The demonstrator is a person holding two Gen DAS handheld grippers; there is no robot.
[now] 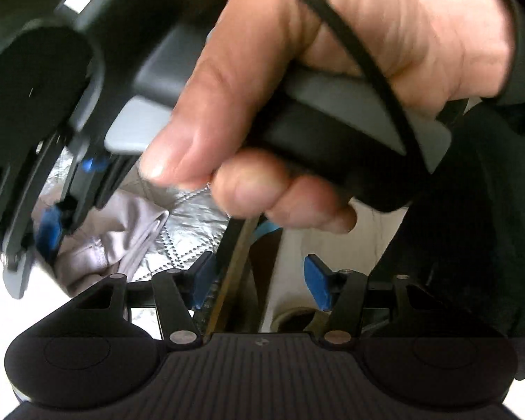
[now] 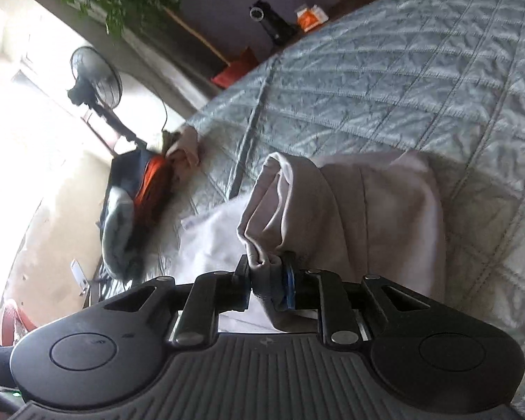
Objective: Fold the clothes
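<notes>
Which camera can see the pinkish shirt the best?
The right wrist view. It shows most of the pinkish shirt spread on the bed cover, pinched in the right gripper. The left wrist view shows only a small bit, because a hand blocks it.

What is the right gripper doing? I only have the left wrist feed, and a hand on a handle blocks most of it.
Observer: The right gripper is shut on a bunched fold of the pale pink garment.
Operator: Where's the rest of that garment?
Observer: It lies spread on the grey quilted bedspread, beyond the fingers.
Operator: More clothes waiting?
Observer: Yes, a pile of clothes with orange and blue pieces sits at the bed's edge, away from the pink one.
Operator: Left gripper near any of it?
Observer: It does not show in the right wrist view. In your own feed the left gripper is open and holds nothing.
</notes>
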